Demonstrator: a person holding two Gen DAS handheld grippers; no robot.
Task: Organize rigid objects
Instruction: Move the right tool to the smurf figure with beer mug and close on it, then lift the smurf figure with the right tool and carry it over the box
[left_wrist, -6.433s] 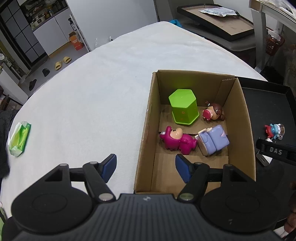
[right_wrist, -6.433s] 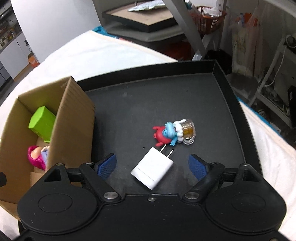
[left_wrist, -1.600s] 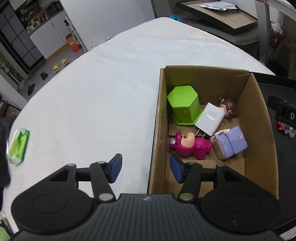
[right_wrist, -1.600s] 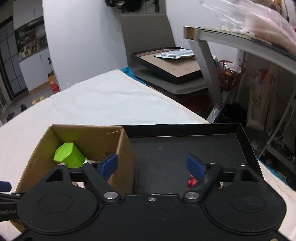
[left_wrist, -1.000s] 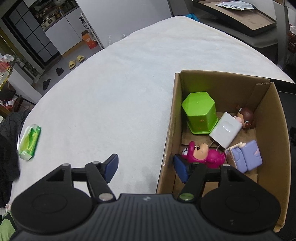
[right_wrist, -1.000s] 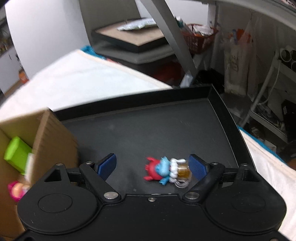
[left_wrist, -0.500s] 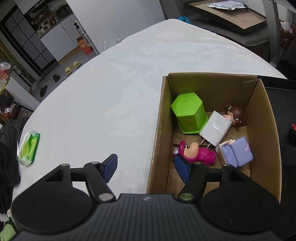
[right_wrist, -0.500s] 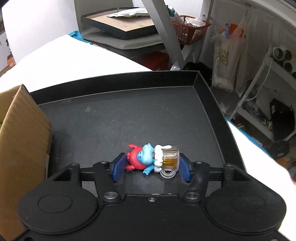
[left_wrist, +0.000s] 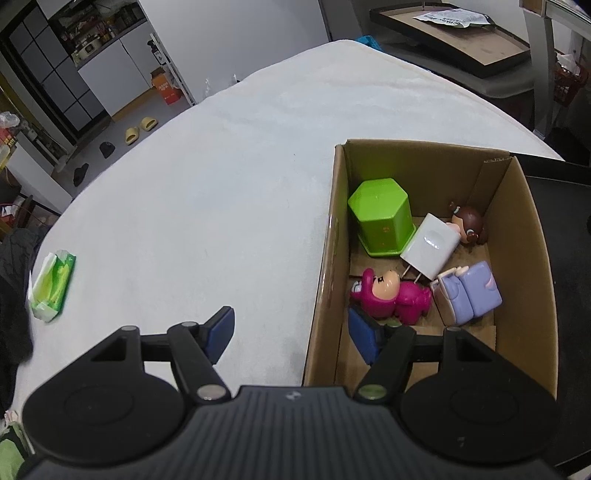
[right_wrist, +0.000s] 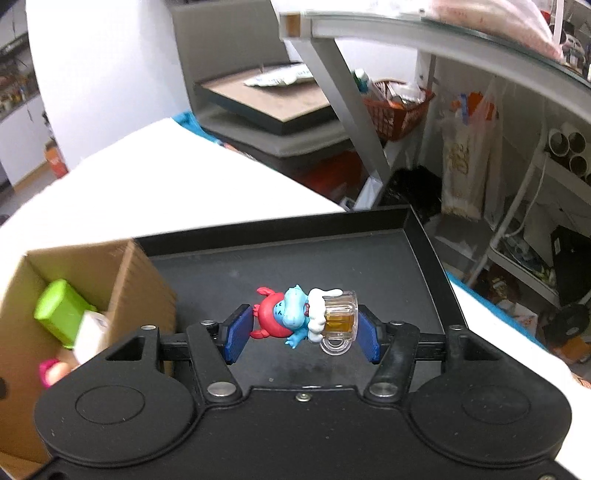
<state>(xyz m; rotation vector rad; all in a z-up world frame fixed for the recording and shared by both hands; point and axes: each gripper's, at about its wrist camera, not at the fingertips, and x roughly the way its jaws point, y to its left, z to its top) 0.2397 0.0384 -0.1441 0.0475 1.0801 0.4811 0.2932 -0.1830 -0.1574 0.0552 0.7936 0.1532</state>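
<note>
A: Where does the cardboard box (right_wrist: 140, 280) lie from the right tool (right_wrist: 302, 334)?

B: To its left, just beside the black tray (right_wrist: 424, 240) the tool hangs over. The coming move looks like a carry leftward over the box's near wall, then a drop.

A: And what is the tool doing?

B: Its blue pads (right_wrist: 238, 332) pinch the little figurine (right_wrist: 295, 319) end to end. The figurine's long axis runs straight across from pad to pad, red shell at the left pad, clear mug of amber at the right one.

A: How does the figurine look?

B: Small and hard: a blue creature with a red crab-like back, hugging a foam-topped mug with a clear handle hanging below. It appears lifted clear of the tray floor, though I can't be sure.

A: The left tool (left_wrist: 291, 334)?

B: Spread wide and empty, straddling the box's left wall, one pad over the white surface (left_wrist: 207, 192), one inside. Already in the box: a green hexagonal block (left_wrist: 380, 216), a white charger (left_wrist: 430, 245), a pink bear (left_wrist: 391, 297), a lilac toy (left_wrist: 469, 293) and a brown-haired doll (left_wrist: 467, 223).
</note>
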